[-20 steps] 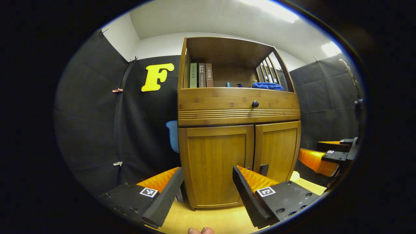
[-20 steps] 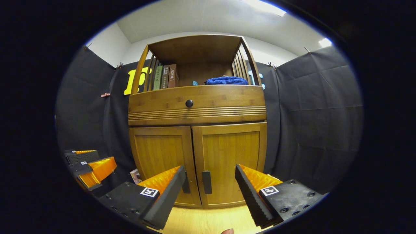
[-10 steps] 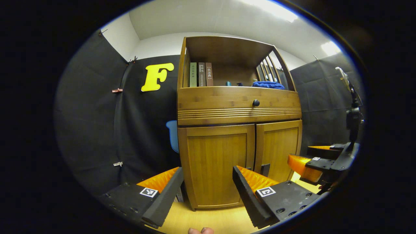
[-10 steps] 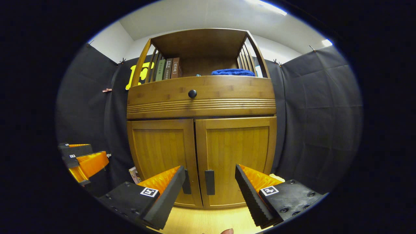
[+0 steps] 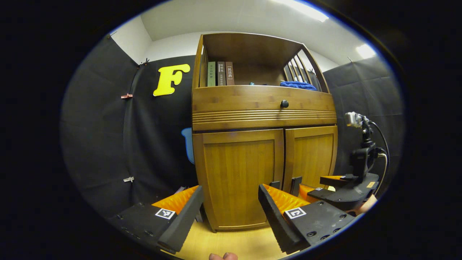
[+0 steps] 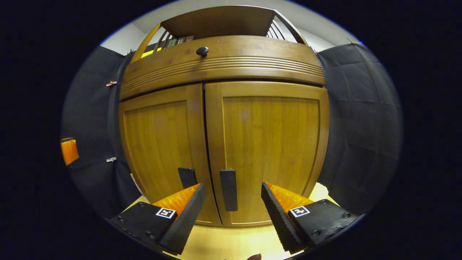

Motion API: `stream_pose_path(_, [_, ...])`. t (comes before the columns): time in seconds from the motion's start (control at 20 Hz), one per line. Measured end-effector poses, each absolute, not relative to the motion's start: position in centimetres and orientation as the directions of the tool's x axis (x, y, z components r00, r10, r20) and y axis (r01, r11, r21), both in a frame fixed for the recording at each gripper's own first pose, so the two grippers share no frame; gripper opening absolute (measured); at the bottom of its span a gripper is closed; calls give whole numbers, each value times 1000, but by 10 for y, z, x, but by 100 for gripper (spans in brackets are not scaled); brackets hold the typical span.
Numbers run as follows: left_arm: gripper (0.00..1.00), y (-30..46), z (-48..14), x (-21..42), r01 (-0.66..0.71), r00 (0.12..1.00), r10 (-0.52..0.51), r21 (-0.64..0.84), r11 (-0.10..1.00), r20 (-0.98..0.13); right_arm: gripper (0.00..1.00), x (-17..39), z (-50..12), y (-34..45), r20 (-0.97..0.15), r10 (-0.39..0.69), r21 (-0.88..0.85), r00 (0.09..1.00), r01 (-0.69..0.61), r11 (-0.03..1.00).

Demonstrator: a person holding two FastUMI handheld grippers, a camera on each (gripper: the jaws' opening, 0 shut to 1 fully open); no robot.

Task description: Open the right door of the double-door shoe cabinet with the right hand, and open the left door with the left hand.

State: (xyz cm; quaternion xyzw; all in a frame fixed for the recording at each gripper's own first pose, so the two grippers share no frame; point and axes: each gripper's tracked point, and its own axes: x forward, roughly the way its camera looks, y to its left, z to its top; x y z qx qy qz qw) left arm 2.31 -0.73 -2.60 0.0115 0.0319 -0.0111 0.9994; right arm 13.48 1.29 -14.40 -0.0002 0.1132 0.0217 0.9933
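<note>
A bamboo shoe cabinet stands with both lower doors closed. In the right gripper view the right door and left door loom close, each with a dark vertical handle. My right gripper is open, and the right door's handle stands between its fingers, a short way ahead of the tips. My left gripper is open farther back, facing the left door. The right gripper also appears low beside the right door in the left gripper view.
Above the doors a drawer with a round knob runs across the cabinet. The open shelf holds three books and a blue cloth. Black cloth walls surround the cabinet. The floor is light wood.
My right gripper has moved forward and down close to the doors, so the right handle now stands between its fingers. The left gripper has edged slightly nearer.
</note>
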Motion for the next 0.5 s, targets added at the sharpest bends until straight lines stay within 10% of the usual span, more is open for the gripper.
stream_pose_path(0.4, [93,7,-43,41,0,996,1,16,1000,-94,98,175,-193,15,-307,64,66,950,-46,997])
stream_pose_path(0.5, [92,13,-46,43,-4,995,6,22,1000,-101,82,180,-207,19,-339,72,96,938,-42,995])
